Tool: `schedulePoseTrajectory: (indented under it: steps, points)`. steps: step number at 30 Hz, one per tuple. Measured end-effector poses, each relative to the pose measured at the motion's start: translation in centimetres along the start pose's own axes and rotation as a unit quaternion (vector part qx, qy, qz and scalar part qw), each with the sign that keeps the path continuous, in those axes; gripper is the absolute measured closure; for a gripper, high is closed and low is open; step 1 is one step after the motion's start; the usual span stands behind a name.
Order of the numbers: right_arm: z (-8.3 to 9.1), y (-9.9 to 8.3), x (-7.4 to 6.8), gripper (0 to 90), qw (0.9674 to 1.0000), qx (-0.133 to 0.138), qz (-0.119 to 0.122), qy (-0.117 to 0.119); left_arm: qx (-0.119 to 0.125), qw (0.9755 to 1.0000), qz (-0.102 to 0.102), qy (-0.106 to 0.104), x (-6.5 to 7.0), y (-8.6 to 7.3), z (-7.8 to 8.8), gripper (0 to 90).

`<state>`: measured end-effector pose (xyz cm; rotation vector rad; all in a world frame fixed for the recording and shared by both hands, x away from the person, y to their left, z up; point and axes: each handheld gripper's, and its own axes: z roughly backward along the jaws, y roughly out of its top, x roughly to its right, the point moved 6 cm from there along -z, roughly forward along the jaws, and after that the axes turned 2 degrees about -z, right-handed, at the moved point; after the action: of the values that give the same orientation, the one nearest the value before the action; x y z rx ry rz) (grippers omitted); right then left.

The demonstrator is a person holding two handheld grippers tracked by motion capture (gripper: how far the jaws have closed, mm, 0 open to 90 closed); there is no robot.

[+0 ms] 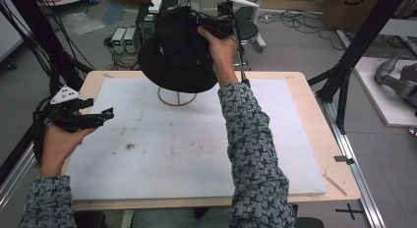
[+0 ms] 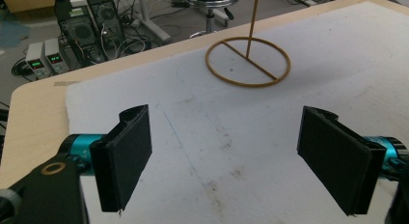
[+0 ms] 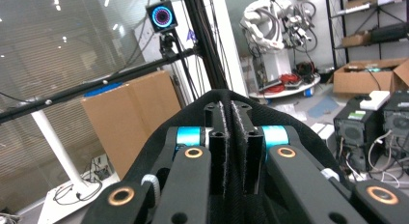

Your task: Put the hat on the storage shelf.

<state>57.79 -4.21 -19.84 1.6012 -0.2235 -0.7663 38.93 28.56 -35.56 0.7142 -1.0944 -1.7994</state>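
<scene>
A black bucket hat (image 1: 178, 51) hangs in the air over the far edge of the table, held up by my right gripper (image 1: 196, 19), which is shut on its brim. In the right gripper view the two jaws press together on the black fabric (image 3: 226, 96). Below the hat stands a thin wooden stand with a ring base (image 1: 176, 97); the left gripper view shows that ring (image 2: 248, 61) with its upright rod. My left gripper (image 1: 109, 111) is held over the table's left edge, open, its pads (image 2: 126, 154) wide apart with nothing between them.
A white foam sheet (image 1: 196, 154) covers most of the wooden table (image 1: 324, 139). Beyond the far edge are power supplies (image 1: 123, 39), computer cases, cables and a stool (image 1: 246, 26) on the floor. Black frame posts stand at both sides.
</scene>
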Motion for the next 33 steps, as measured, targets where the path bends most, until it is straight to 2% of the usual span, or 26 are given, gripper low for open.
schedulePoseTrajectory:
  steps: [17,33]
  points:
    - [-2.6,-2.1,0.9,86.4,0.9997,-0.017,-0.015,-0.009,-0.002,1.0000,0.002,0.000,0.0,-0.1,0.1,20.0]
    - [-4.3,-3.9,1.6,84.7,0.9990,-0.035,-0.022,-0.017,-0.003,1.0000,0.000,-0.001,0.0,-0.1,0.1,20.0]
